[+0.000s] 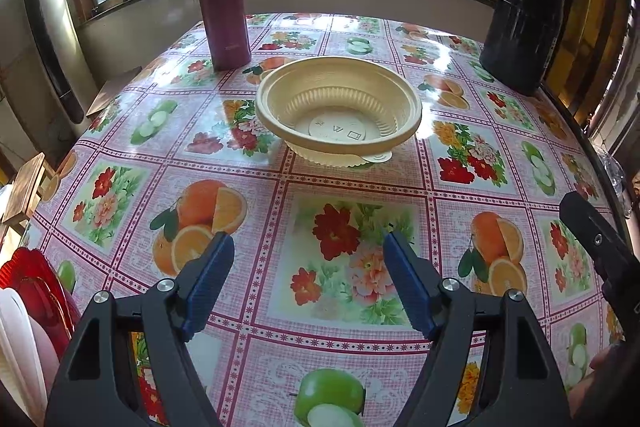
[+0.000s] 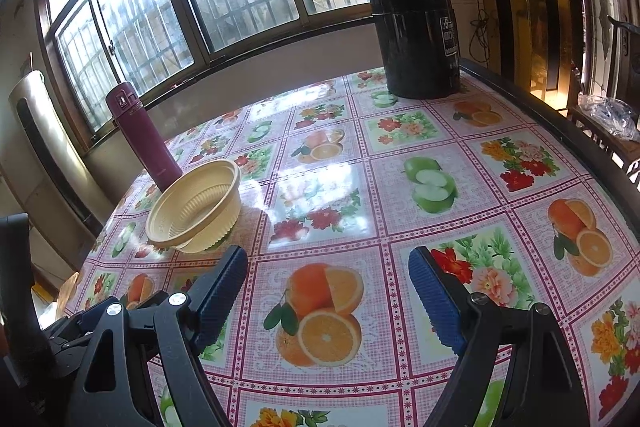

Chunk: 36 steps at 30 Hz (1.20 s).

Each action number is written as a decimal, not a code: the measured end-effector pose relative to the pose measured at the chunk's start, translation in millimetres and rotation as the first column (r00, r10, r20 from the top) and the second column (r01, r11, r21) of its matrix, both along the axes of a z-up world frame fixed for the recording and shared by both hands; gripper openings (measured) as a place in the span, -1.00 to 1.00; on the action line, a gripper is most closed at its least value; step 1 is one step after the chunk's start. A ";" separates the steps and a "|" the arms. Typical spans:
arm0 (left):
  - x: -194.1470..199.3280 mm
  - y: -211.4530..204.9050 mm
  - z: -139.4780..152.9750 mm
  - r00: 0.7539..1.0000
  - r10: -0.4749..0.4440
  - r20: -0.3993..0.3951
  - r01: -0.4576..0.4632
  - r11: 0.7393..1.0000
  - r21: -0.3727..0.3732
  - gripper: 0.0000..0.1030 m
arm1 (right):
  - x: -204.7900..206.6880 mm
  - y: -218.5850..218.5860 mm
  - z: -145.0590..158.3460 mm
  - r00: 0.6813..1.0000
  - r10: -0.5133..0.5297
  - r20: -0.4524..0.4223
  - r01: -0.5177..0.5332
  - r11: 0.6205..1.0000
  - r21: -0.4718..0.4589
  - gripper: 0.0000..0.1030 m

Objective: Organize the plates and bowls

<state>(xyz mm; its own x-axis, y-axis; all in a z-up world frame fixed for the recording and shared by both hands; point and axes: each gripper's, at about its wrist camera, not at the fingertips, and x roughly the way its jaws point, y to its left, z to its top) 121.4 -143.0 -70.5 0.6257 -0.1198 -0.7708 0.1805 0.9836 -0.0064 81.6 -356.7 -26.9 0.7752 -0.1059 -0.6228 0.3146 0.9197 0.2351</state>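
Two ribbed cream bowls [image 1: 338, 107] nested — grippers [image 1: 308, 267] agape.

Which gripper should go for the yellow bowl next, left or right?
Left, probably. The left gripper is open and faces the yellow bowl straight ahead. The right gripper, also open, has the bowl off to its left, so it would need to swing over.

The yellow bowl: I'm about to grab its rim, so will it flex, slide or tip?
The yellow bowl looks like thin ribbed plastic, so probably light and flexible. It sits tilted on something under its base, so it may tip. The glossy tablecloth could let it slide.
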 end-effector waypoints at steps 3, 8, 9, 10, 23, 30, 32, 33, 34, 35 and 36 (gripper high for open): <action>0.2 -1.1 -2.1 1.000 -0.002 -0.006 0.002 1.000 0.002 0.50 | 0.2 -0.1 0.0 1.000 -0.003 -0.001 0.003 1.000 -0.004 0.64; -0.3 -3.9 -4.2 1.000 -0.010 -0.012 0.010 1.000 0.003 0.50 | 1.4 -0.4 -1.0 1.000 -0.004 -0.007 0.004 1.000 -0.006 0.64; -0.3 -4.3 -4.5 1.000 -0.010 -0.013 0.010 1.000 0.005 0.50 | 1.4 -0.4 -1.1 1.000 -0.005 -0.007 0.004 1.000 -0.006 0.64; -0.2 -4.7 -4.7 1.000 -0.012 -0.015 0.012 1.000 0.005 0.50 | 1.7 -0.7 -1.1 1.000 -0.004 -0.008 0.004 1.000 -0.007 0.64; 0.8 -3.4 -6.4 1.000 -0.003 -0.003 0.003 1.000 0.010 0.50 | 3.5 -1.5 -4.6 1.000 0.001 -0.023 -0.001 1.000 0.010 0.64; 2.4 -1.1 -8.8 1.000 -0.010 0.002 0.010 1.000 -0.011 0.50 | 7.6 0.6 -13.2 0.999 0.010 -0.053 -0.009 1.000 0.021 0.64; 2.6 -1.1 -9.6 1.000 -0.015 -0.001 0.015 1.000 -0.015 0.50 | 8.3 2.6 -15.6 0.998 0.013 -0.061 -0.012 1.000 0.017 0.64; 2.6 -1.1 -9.9 1.000 -0.019 -0.002 0.019 1.000 -0.017 0.50 | 9.0 3.3 -16.6 0.998 0.014 -0.065 -0.013 1.000 0.016 0.64; 2.5 -1.1 -10.4 1.000 -0.022 -0.002 0.022 1.000 -0.018 0.50 | 9.4 3.7 -17.5 0.998 0.016 -0.068 -0.015 1.000 0.017 0.64; 2.6 -1.2 -10.9 1.000 -0.025 -0.003 0.025 1.000 -0.018 0.50 | 9.8 3.6 -18.3 0.998 0.017 -0.068 -0.016 1.000 0.019 0.64; 2.8 -1.3 -11.7 1.000 -0.029 -0.007 0.029 0.999 -0.018 0.50 | 9.9 3.6 -18.7 0.998 0.018 -0.068 -0.017 1.000 0.020 0.64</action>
